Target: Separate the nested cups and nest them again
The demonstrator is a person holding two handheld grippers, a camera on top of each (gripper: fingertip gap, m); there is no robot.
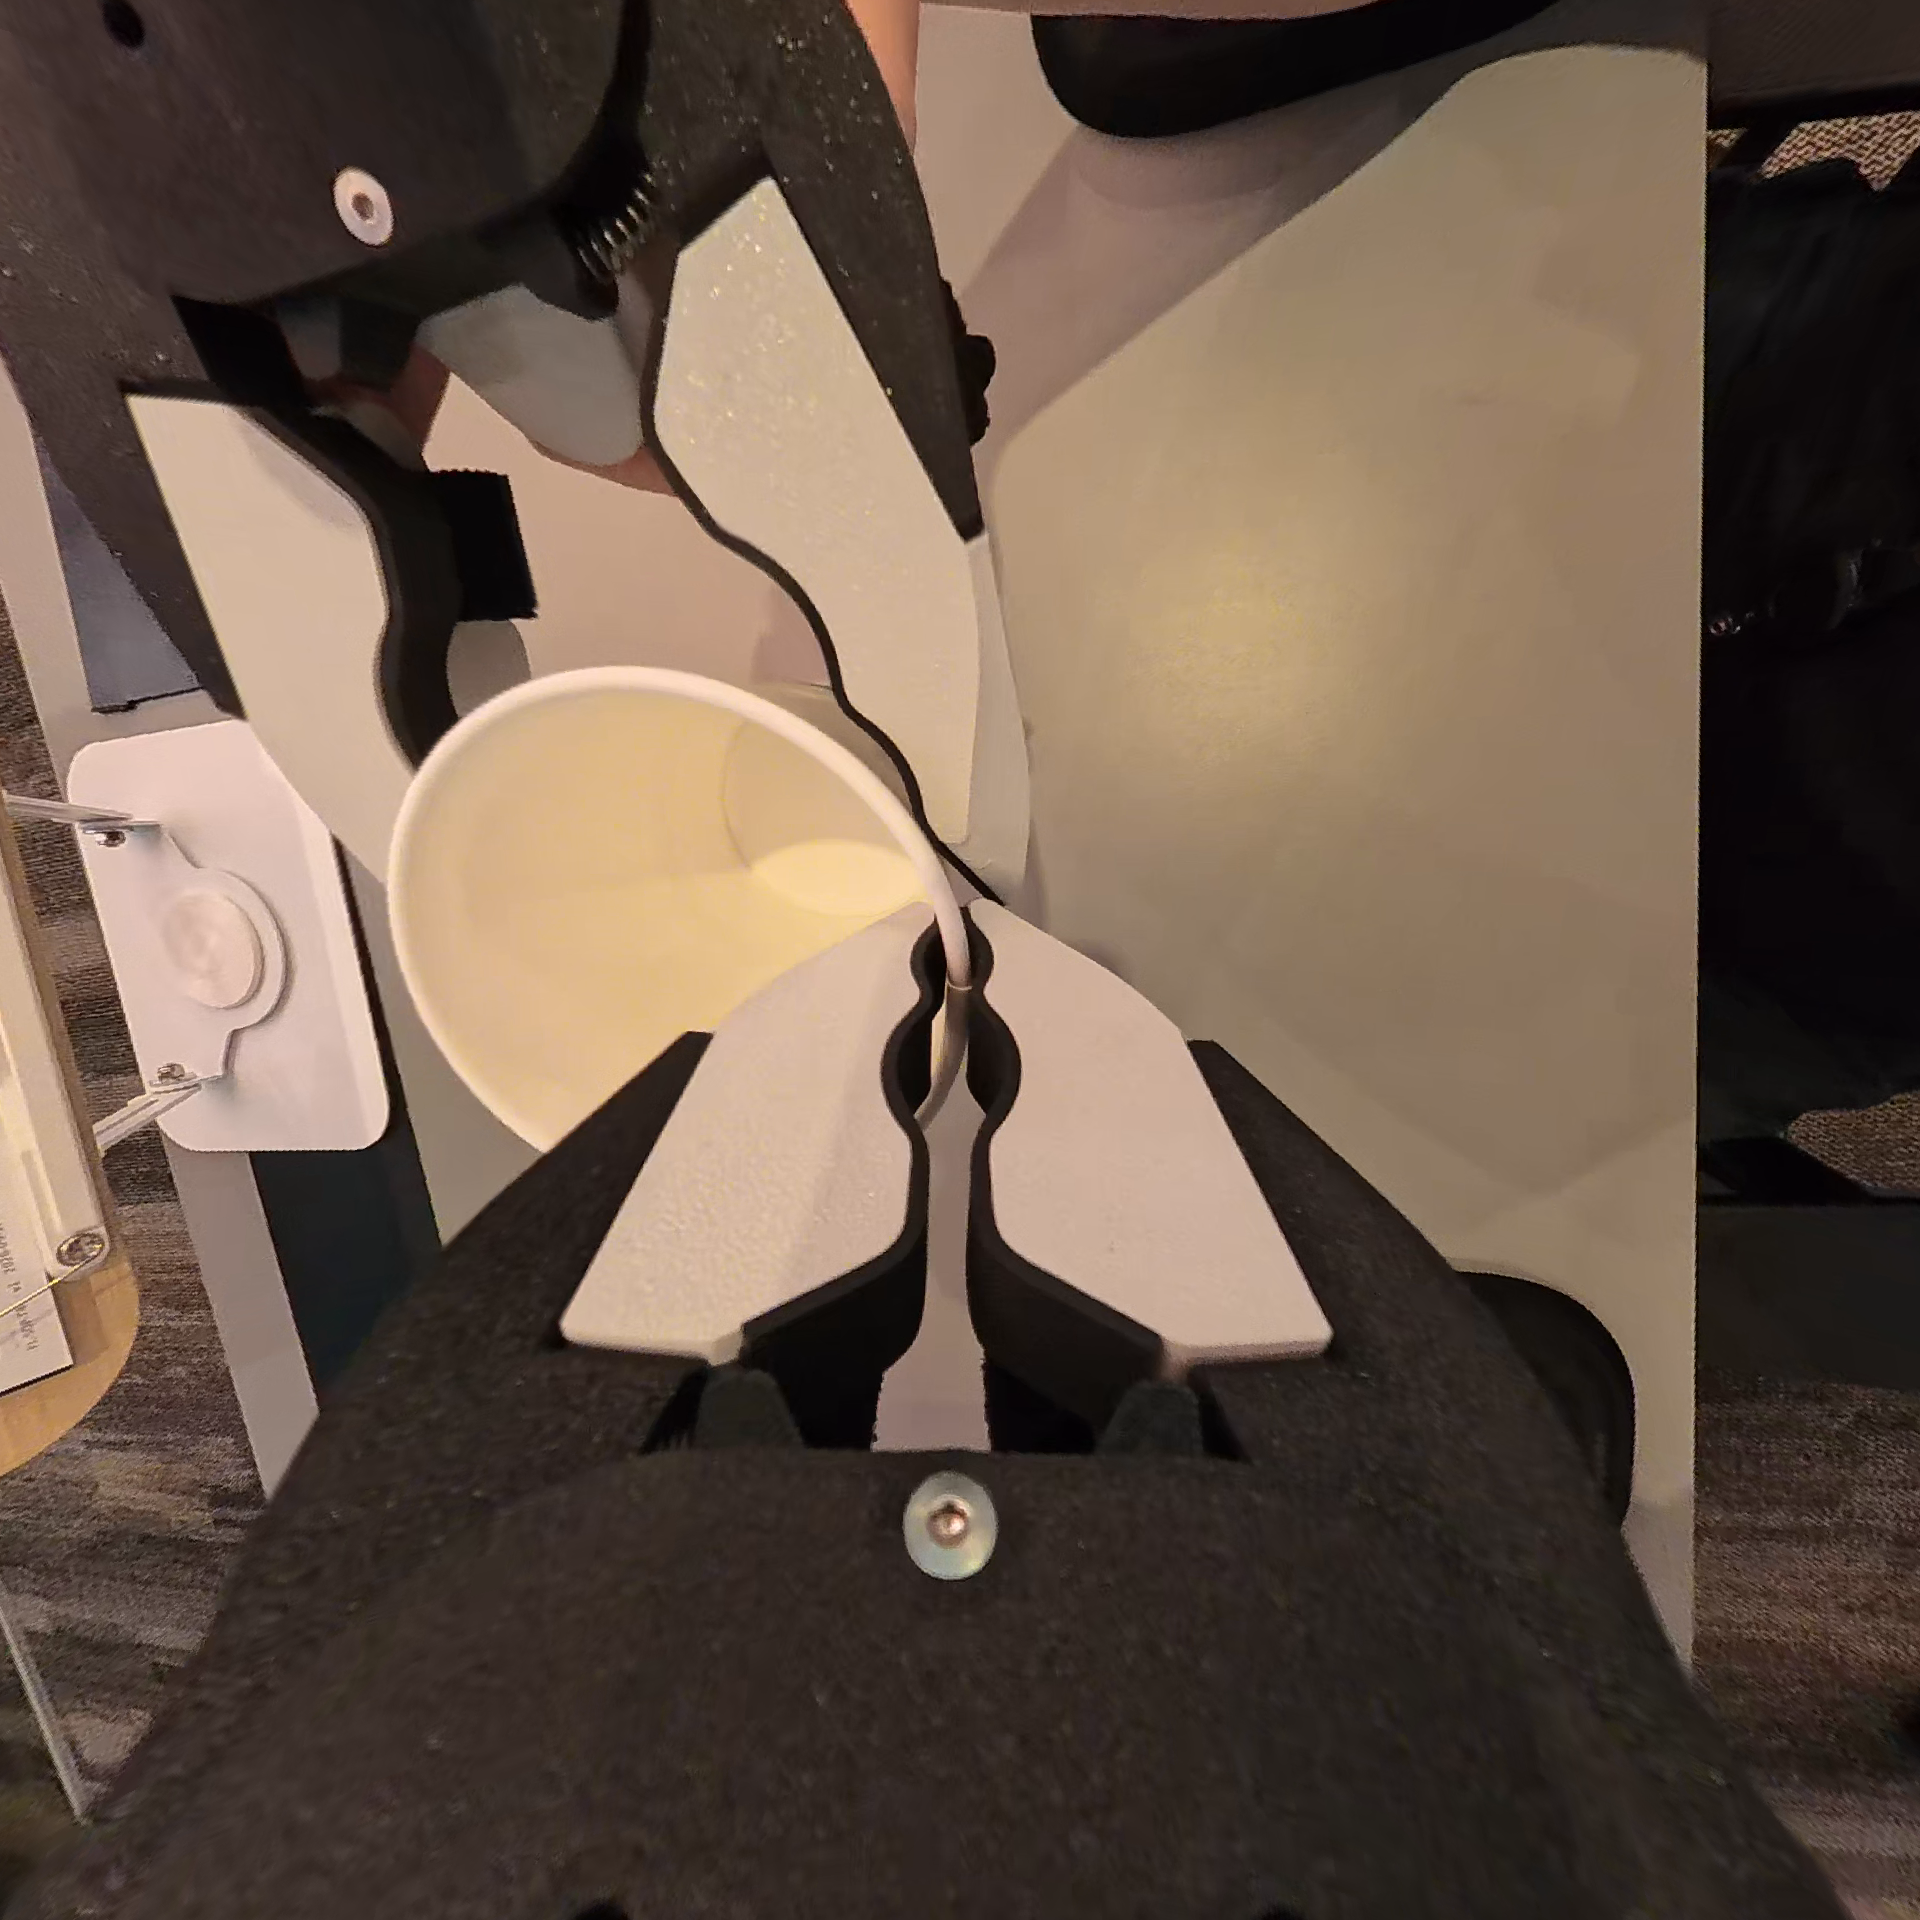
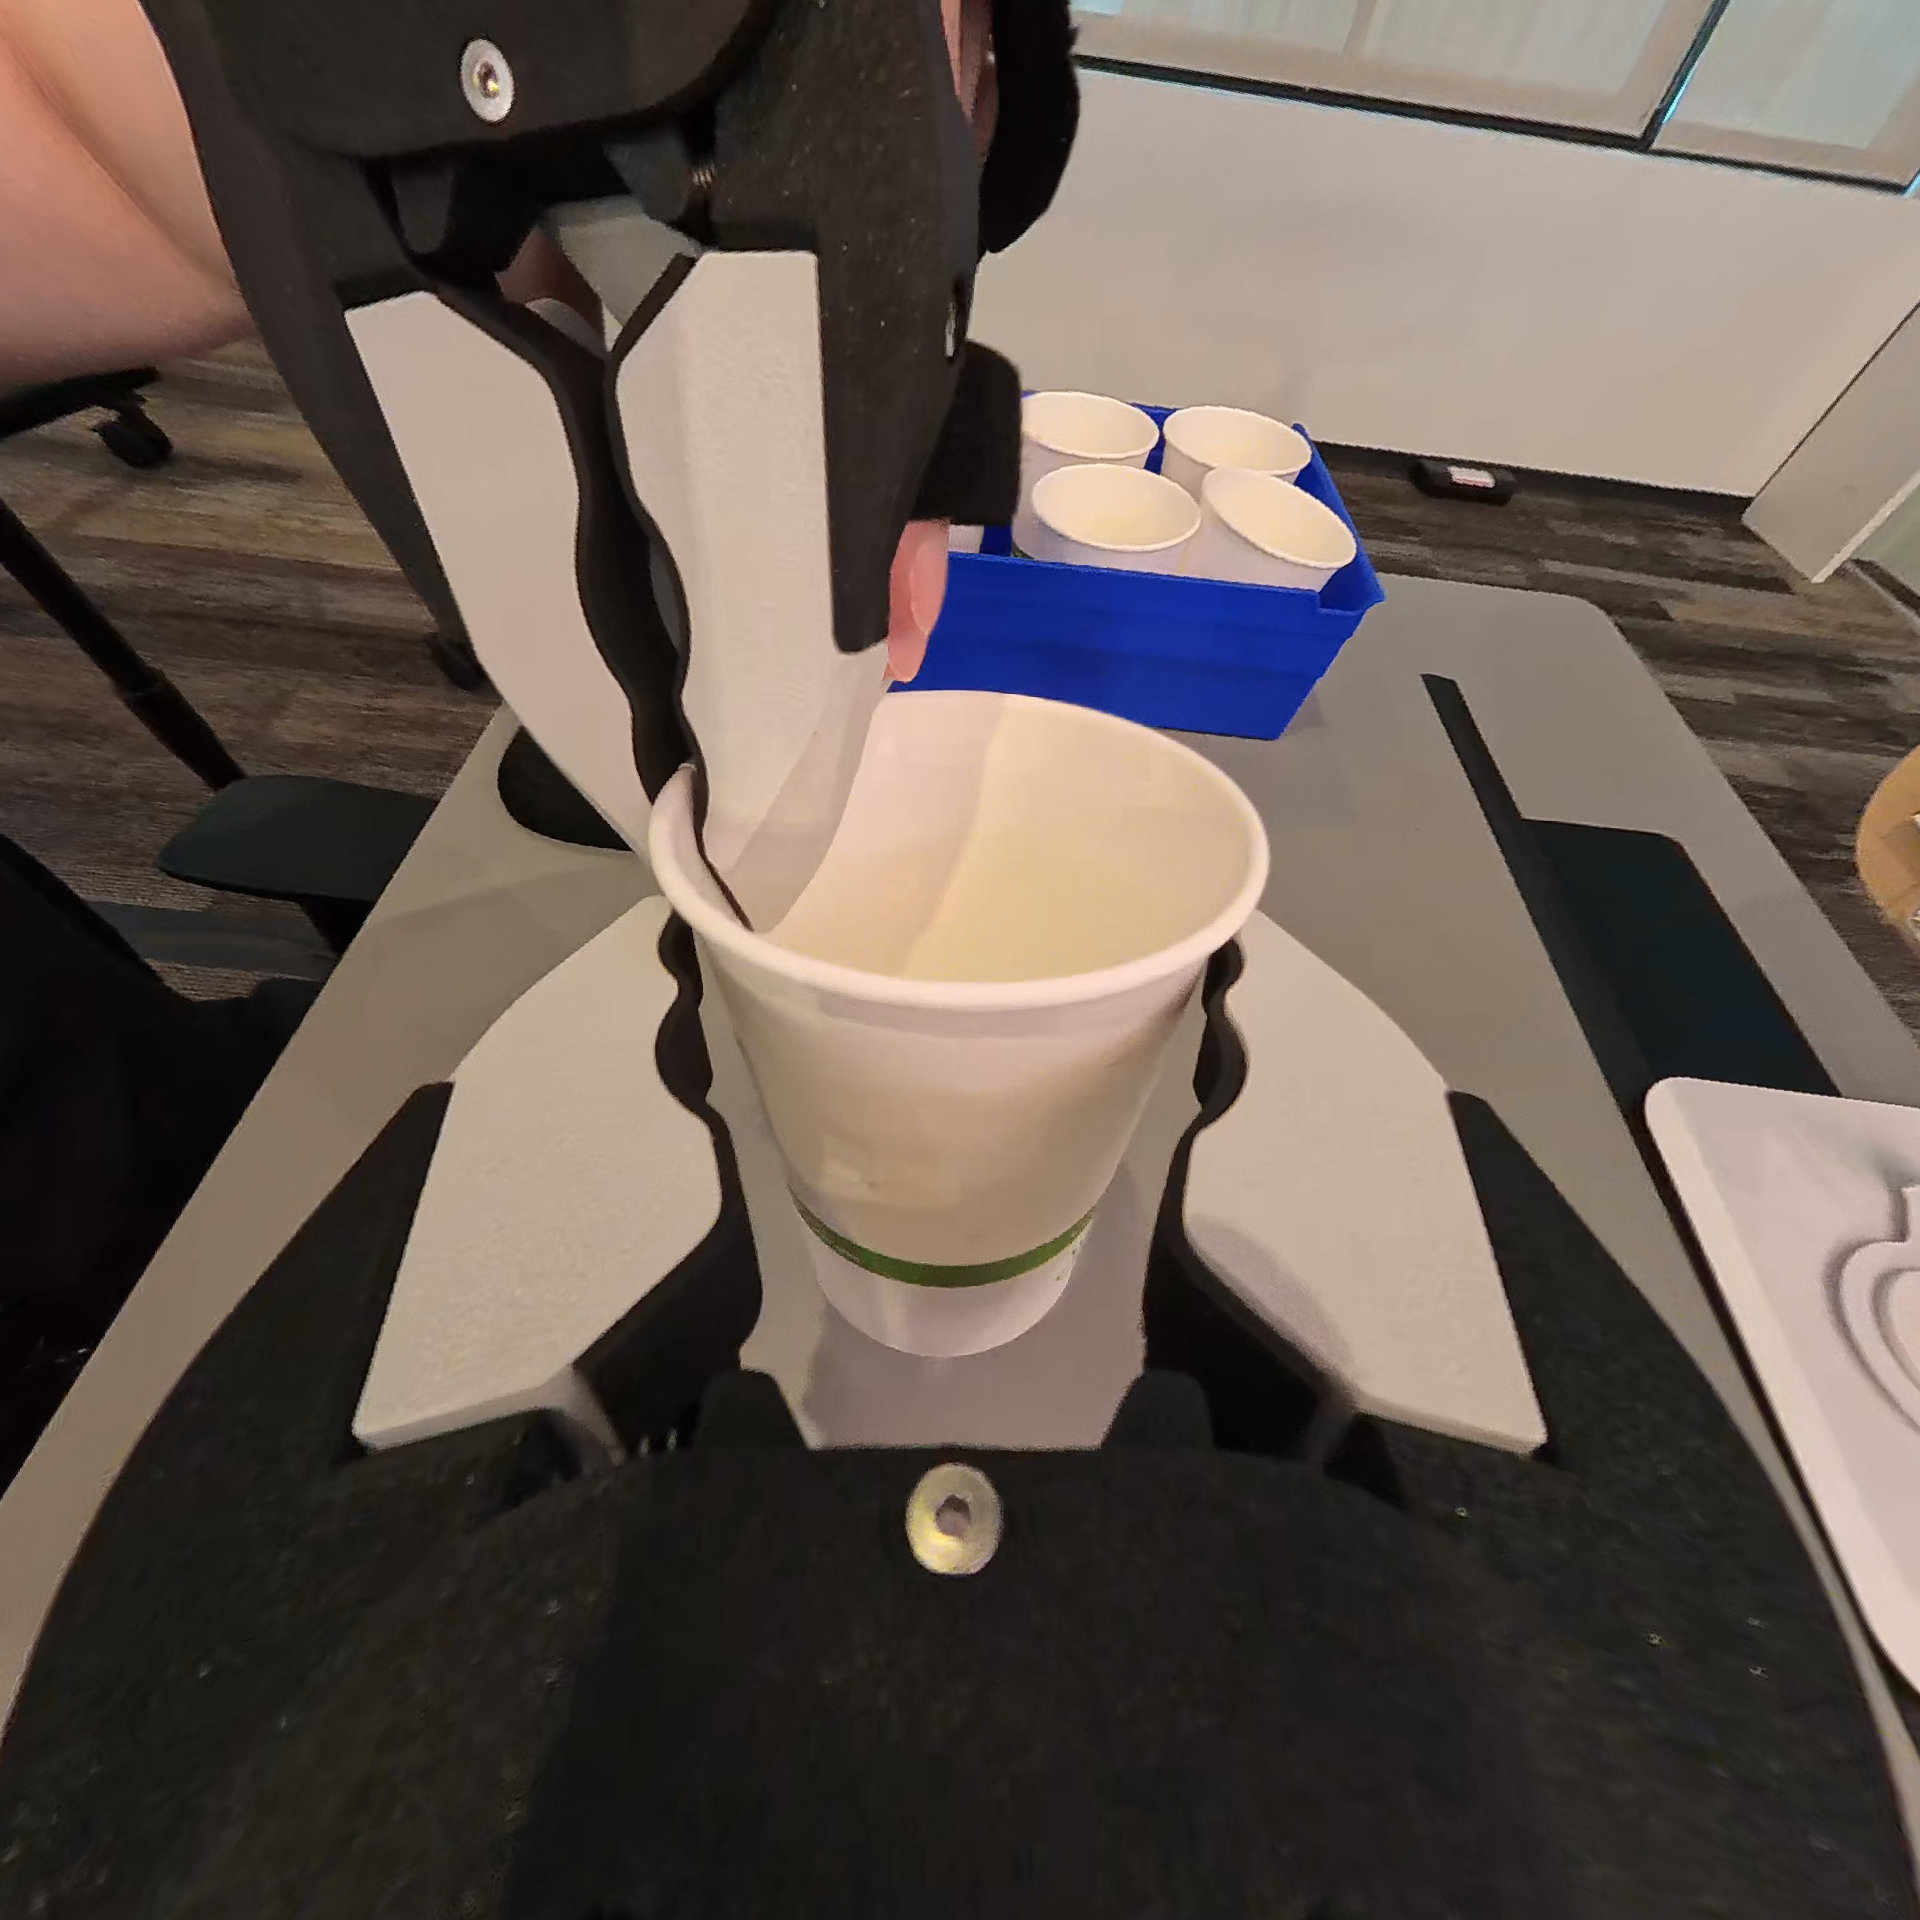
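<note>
A white paper cup (image 2: 935, 1122) with a green band near its base stands between the fingers of my right gripper (image 2: 951, 997), which is shut on its sides. A faint edge just under the rim suggests an inner cup nested in it. My left gripper (image 2: 691, 810) comes down from above and is shut on the rim at the cup's left, one finger inside and one outside. In the left wrist view I look into the cup (image 1: 623, 894). My left gripper (image 1: 956, 987) pinches the rim, and the right gripper (image 1: 686, 769) straddles the cup.
A blue bin (image 2: 1143, 644) with several white cups (image 2: 1117, 514) stands on the grey table (image 2: 1403, 831) behind. A white tray (image 2: 1787, 1299) lies at the right edge. A dark chair (image 2: 260, 831) is to the left. A white bracket (image 1: 239, 935) sits left of the cup.
</note>
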